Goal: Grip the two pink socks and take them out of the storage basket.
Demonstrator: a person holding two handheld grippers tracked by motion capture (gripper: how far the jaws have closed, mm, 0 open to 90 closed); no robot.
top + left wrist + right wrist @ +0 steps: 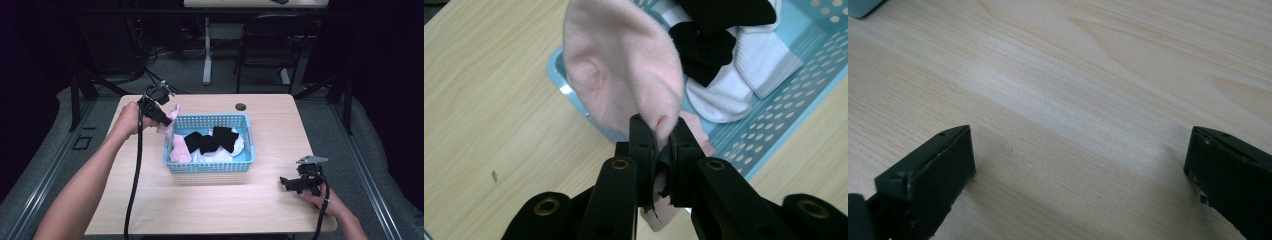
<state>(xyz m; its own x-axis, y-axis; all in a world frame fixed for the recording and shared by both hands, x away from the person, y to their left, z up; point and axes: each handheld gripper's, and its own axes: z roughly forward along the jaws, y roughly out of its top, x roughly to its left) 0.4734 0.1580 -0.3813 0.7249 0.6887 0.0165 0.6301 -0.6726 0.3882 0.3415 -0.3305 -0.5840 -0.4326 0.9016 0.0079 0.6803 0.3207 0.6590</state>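
My left gripper [167, 120] is pinching a pink sock [624, 75], its jaws pressed tight on a fold of the fabric; in the left gripper view the rest of the sock hangs away from the jaws as a broad rounded flap. In the high view I hold that sock up over the far-left corner of the blue basket [210, 167], just above its left rim, my left hand [131, 120] out to the left of the basket over the bare wood of the table [210, 210]. The basket sits near the middle of the table and holds more socks: black socks [210, 140] lie on top toward the middle, white socks [235, 149] show under and to the right of them, and another pink sock [179, 150] lies against the left wall. My right gripper [286, 183] rests low at the near-right part of the table, well apart from the basket, and its jaws are spread wide with bare tabletop between them, as the right gripper view shows. My right hand [320, 199] grips it from the near side.
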